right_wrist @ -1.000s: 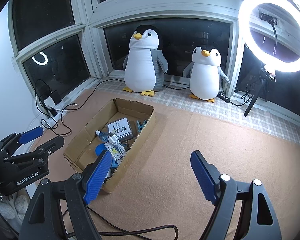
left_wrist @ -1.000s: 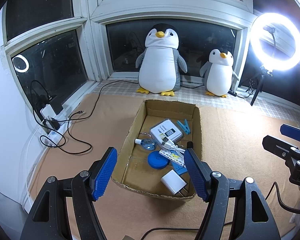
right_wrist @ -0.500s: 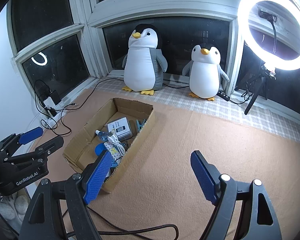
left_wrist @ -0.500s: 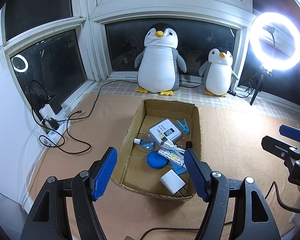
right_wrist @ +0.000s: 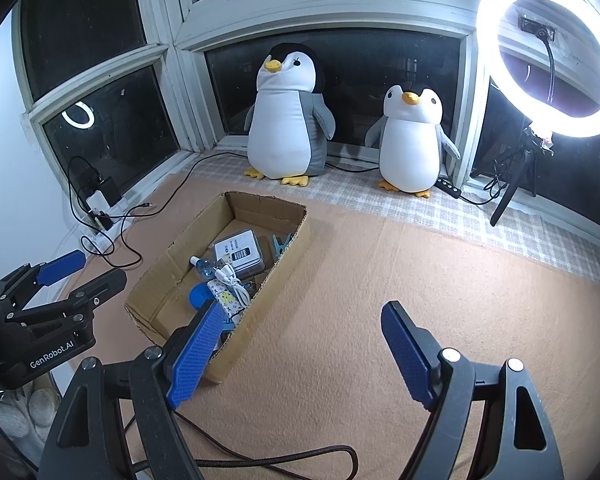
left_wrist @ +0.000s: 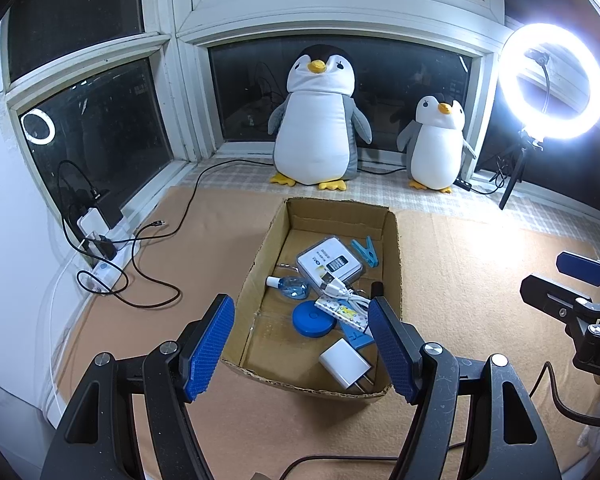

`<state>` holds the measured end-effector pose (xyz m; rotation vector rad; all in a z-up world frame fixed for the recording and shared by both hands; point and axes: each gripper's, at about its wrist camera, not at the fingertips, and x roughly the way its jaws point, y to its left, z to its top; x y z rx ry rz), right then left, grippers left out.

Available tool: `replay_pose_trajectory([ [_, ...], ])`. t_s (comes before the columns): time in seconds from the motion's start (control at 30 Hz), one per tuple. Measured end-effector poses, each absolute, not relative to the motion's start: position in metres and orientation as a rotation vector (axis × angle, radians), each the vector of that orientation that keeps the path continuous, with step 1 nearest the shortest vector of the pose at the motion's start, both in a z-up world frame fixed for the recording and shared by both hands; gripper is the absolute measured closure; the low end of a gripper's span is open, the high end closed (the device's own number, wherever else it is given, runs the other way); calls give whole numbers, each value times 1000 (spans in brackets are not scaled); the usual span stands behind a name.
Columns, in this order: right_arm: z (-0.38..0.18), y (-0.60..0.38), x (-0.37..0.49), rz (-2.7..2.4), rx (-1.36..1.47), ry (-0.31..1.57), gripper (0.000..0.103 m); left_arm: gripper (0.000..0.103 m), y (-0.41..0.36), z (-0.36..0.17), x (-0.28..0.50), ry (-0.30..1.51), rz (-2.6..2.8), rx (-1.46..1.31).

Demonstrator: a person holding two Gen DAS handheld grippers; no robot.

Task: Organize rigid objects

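An open cardboard box (left_wrist: 395, 248) (right_wrist: 296, 236) lies on the tan mat. Inside it are a white boxed device (left_wrist: 328, 261) (right_wrist: 239, 255), a blue clothes peg (left_wrist: 366, 252), a small blue bottle (left_wrist: 291, 284), a white cable (left_wrist: 342, 292), a blue round disc (left_wrist: 312, 319) and a white charger plug (left_wrist: 345, 363). My left gripper (left_wrist: 300, 344) hovers open over the box's near end with nothing between its pads. To the right of the box, above bare mat, my right gripper (right_wrist: 300, 348) is open and holds nothing.
Two plush penguins (left_wrist: 319, 120) (left_wrist: 436, 144) stand on the window sill at the back. A lit ring light (left_wrist: 552, 80) on a tripod is at the right. A power strip with black cables (left_wrist: 104, 264) lies at the left wall. A dark cable (right_wrist: 300, 460) trails near me.
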<state>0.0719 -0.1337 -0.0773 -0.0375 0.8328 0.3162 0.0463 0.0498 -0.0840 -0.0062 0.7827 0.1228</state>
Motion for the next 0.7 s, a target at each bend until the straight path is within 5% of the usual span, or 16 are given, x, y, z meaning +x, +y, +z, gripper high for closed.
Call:
replay_pose_trajectory([
  [0.7,-81,-132,71,308,-36,847,25,30,53,-88,47,787,105,-10],
])
